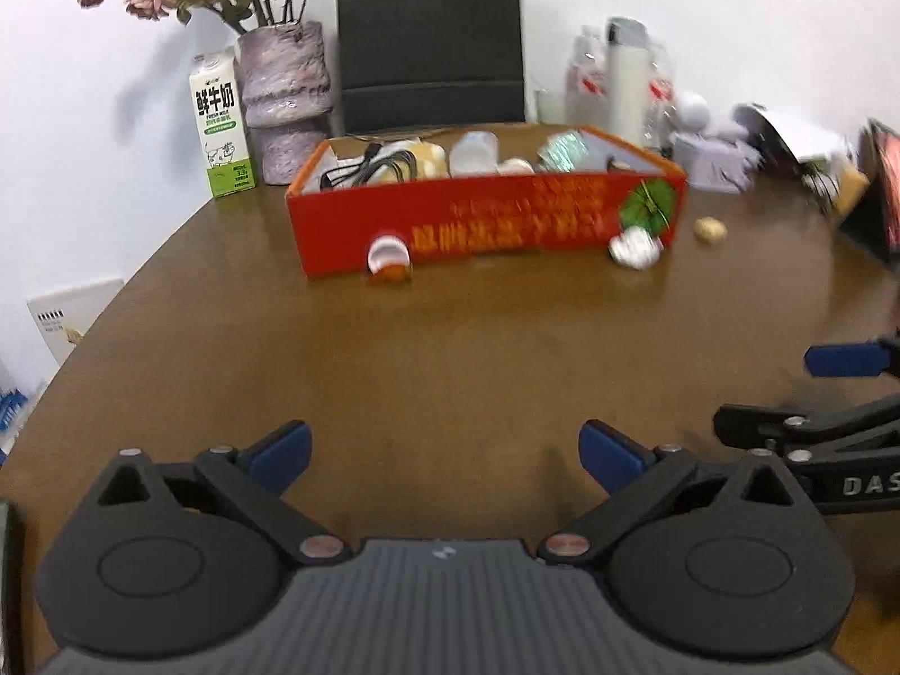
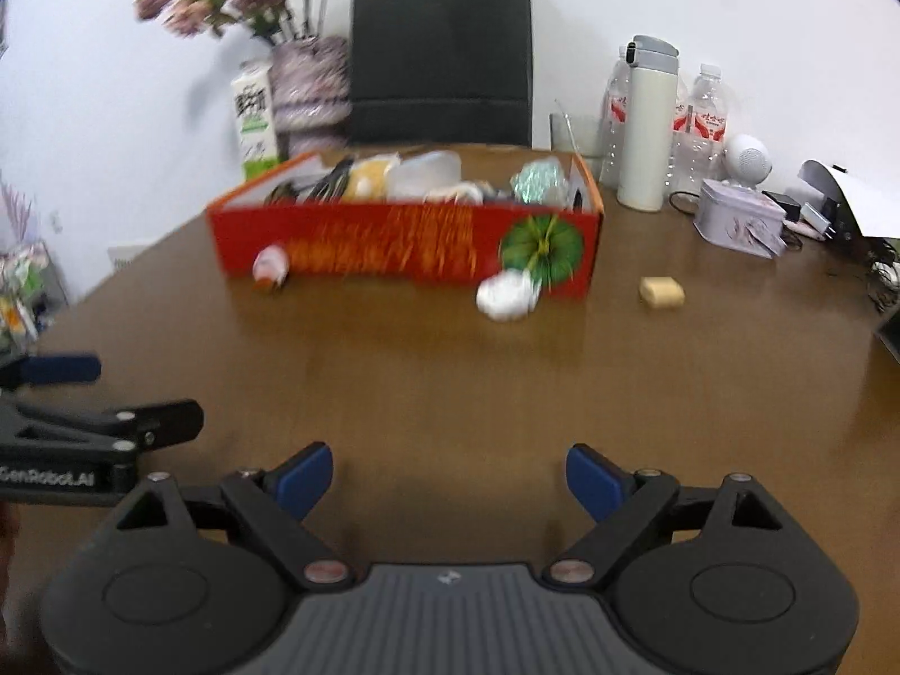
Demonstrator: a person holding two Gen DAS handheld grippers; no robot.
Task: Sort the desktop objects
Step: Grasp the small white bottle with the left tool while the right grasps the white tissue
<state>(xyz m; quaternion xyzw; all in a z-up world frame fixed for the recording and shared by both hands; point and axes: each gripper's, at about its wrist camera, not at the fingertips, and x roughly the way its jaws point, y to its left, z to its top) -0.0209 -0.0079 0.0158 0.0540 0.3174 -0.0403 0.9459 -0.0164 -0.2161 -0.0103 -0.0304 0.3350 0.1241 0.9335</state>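
A red cardboard box (image 1: pixel 484 219) (image 2: pixel 394 250) stands mid-table, filled with cables, wrapped snacks and a plastic cup. Against its front wall lie a small white-capped bottle (image 1: pixel 388 259) (image 2: pixel 271 265) and a crumpled white packet (image 1: pixel 635 246) (image 2: pixel 506 295). A beige snack piece (image 1: pixel 710 228) (image 2: pixel 662 292) lies to the right of the box. My left gripper (image 1: pixel 444 453) is open and empty above bare table, well short of the box. My right gripper (image 2: pixel 448 478) is likewise open and empty. Each gripper shows at the edge of the other's view.
A milk carton (image 1: pixel 220 124), a vase of dried flowers (image 1: pixel 284 101) and a black paper bag (image 1: pixel 430 39) stand behind the box on the brown table (image 1: pixel 450 349). At the right are a white flask (image 2: pixel 647 129), water bottles (image 2: pixel 703 118), a tin (image 2: pixel 739 222) and cables.
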